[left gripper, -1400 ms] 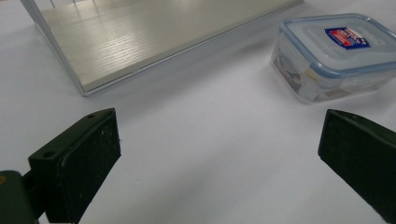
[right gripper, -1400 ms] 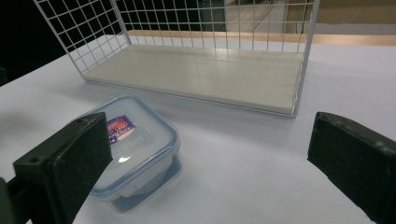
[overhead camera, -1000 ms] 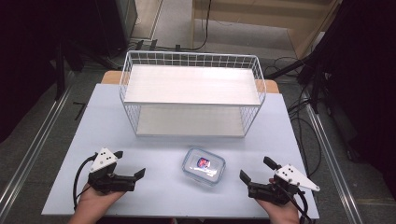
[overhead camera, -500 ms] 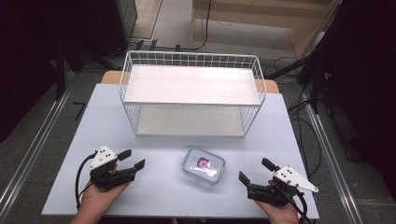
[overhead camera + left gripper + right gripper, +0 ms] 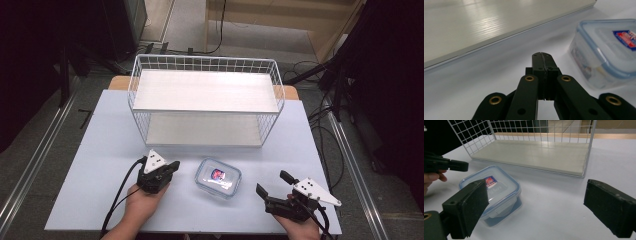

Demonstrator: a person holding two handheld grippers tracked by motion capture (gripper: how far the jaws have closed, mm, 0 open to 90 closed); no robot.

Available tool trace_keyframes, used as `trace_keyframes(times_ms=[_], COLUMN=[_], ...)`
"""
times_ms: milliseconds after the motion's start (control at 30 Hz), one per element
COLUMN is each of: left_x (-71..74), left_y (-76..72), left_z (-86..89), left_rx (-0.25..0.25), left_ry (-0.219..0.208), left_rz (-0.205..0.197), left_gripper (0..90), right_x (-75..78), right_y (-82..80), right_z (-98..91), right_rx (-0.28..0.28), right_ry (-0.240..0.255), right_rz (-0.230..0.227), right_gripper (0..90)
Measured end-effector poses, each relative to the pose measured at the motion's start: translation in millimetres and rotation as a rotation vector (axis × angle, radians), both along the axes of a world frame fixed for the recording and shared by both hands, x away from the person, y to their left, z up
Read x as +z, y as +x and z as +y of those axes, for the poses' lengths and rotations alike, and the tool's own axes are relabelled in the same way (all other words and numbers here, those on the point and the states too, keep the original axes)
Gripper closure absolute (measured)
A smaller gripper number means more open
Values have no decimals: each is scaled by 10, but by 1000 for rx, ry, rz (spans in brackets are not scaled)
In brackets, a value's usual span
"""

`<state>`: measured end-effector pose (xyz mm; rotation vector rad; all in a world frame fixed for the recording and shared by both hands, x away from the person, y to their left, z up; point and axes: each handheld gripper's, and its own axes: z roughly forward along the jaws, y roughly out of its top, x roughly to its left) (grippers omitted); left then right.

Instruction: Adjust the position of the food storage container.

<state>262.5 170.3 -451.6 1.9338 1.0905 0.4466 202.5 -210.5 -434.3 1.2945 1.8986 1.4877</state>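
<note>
Since the box sits between both claws, the relation below decides which one goes first.

Thing in hand: a small clear plastic food box with a blue-rimmed snap lid and a red-and-blue label (image 5: 218, 177), flat on the pale blue table top (image 5: 100, 150), lid on.

Left claw state: the left gripper (image 5: 170, 166) has just been closing; its black jaws meet tip to tip with nothing between them, plain in the left gripper view (image 5: 543, 62).

Right claw state: the right gripper (image 5: 272, 184) stands wide, jaws well apart and empty; in the right gripper view (image 5: 534, 202) the box lies ahead of the left-hand jaw, not between the two.

Box from left claw: just beside the tips, off to their right and slightly ahead; apart, not touching.

Box from right claw: ahead and to the left, near but farther off.

Nearer hand: the left, by my reading.

Box long axis: nearly square from above, turned a little on the table, so no strong long side to favour.

Beyond the box: a white wire basket rack with a pale wooden shelf (image 5: 205, 91), well behind it.

Likely need: the left jaws must reopen before any grip; the right ones are ready but must swing left.
</note>
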Motion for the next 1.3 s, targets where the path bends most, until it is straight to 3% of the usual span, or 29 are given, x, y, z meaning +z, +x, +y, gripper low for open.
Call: trace_keyframes(times_ms=[100, 267, 533, 733, 867, 967, 1100, 1133, 1167, 1200, 1267, 1300], left_x=[5, -44, -36, -12, 41, 52, 111, 189, 189, 272, 334, 334], left_y=[20, 63, -13, -202, -419, -486, -534, -539, -539, -548, -562, -562], left_z=[-78, -261, -375, -416, -485, -511, -412, -269, -269, -90, 96, 96], left_rx=[-7, -39, -80, -107, -169, -185, -175, -151, -151, -127, -104, -104], left_ry=[-9, 0, 5, 14, 19, 15, 37, 48, 48, 59, 58, 58], left_rz=[2, 41, 39, 34, 25, 26, 22, 10, 10, -12, -32, -32], left_gripper=[900, 900, 900, 900, 900, 900, 900, 900, 900, 900, 894, 875], right_x=[-5, -21, -34, -21, -11, -14, -28, -41, -41, -54, -69, -69], right_y=[-1, 10, 21, 3, 3, 5, 17, 24, 24, 32, 37, 37], right_z=[10, 17, 40, 29, 30, 28, 3, -15, -15, -41, -63, -63], right_rx=[2, 1, 7, 1, -4, -3, -9, -13, -13, -19, -18, -18], right_ry=[-4, -15, -27, -24, -17, -17, -16, -16, -16, -6, 1, 1], right_rz=[2, 12, 17, 13, 18, 19, 21, 29, 29, 45, 60, 60], right_gripper=[61, 85, 103, 113, 133, 137, 154, 174, 174, 206, 252, 252])
